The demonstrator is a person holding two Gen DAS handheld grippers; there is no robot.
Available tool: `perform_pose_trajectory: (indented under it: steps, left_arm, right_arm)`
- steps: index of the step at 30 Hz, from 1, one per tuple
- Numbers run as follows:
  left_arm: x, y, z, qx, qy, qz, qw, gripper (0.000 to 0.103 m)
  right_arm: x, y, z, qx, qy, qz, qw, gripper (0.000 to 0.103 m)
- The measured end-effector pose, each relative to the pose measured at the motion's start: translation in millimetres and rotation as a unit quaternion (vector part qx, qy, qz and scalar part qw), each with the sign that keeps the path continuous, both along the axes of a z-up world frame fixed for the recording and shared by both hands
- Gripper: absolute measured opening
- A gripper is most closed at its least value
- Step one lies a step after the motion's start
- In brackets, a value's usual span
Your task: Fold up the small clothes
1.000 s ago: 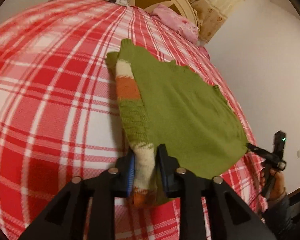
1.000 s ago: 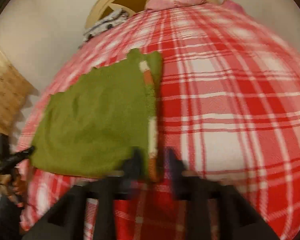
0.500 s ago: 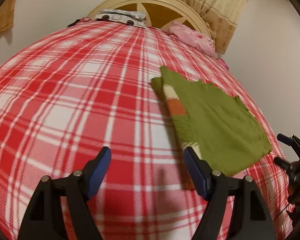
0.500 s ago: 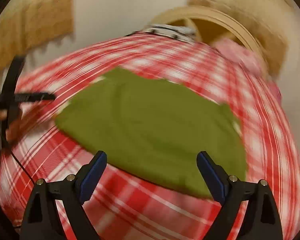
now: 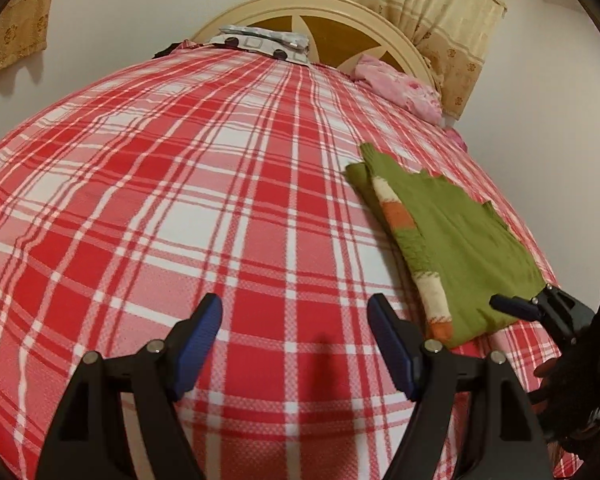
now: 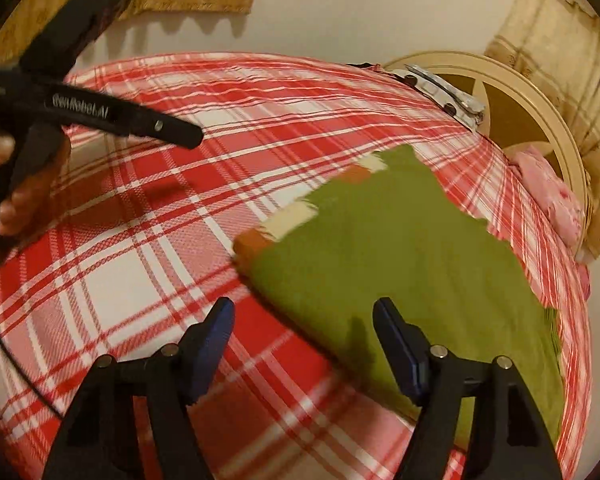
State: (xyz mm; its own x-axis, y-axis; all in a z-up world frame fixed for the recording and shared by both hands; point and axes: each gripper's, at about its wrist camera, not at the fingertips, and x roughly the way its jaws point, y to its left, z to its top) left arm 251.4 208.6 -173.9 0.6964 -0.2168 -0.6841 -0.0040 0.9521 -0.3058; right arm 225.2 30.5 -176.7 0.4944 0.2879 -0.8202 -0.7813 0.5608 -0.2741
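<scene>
A green knitted sweater (image 5: 464,240) lies folded flat on the red plaid bedspread (image 5: 220,200), its striped white and orange sleeve (image 5: 396,212) laid along its left edge. My left gripper (image 5: 294,320) hovers open over bare bedspread to the left of the sweater, holding nothing. In the right wrist view the sweater (image 6: 400,264) fills the middle right. My right gripper (image 6: 304,316) hangs over its near edge with jaws wide and closing; the cloth's edge runs under the gap and the pads do not press it. Each gripper shows in the other's view: right gripper (image 5: 500,304), left gripper (image 6: 192,138).
A cream round headboard (image 5: 340,12) stands at the far end with a patterned folded cloth (image 5: 264,42) and a pink pillow (image 5: 400,84). Curtains (image 5: 440,8) hang behind. A white wall runs close to the bed's right side. A hand (image 6: 24,200) grips the left tool.
My left gripper let go of the striped sleeve, opened and drew back left. My right gripper swung round the sweater's corner and rolled, now facing its near edge.
</scene>
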Motion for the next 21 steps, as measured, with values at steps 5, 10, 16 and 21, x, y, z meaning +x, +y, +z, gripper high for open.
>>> perform_pose_trajectory:
  steps: [5, 10, 16, 21]
  left_arm:
    - [10.4, 2.4, 1.9, 0.032, 0.006, 0.013, 0.9994, 0.077]
    - [19.7, 4.2, -1.0, 0.047, 0.019, 0.018, 0.9985, 0.077]
    - [34.6, -3.7, -4.8, 0.081, 0.030, 0.006, 0.9963, 0.077]
    - [50.5, -12.1, -5.4, 0.101, 0.036, 0.000, 0.9942, 0.077]
  right_arm:
    - [-1.6, 19.7, -12.8, -0.027, -0.044, 0.004, 0.999, 0.072]
    - [11.3, 20.0, -12.6, 0.003, -0.055, -0.025, 0.998, 0.057]
    - [14.5, 20.0, -16.8, 0.008, -0.058, -0.034, 0.998, 0.055]
    - [17.6, 20.2, -23.3, 0.005, -0.048, -0.038, 0.998, 0.053]
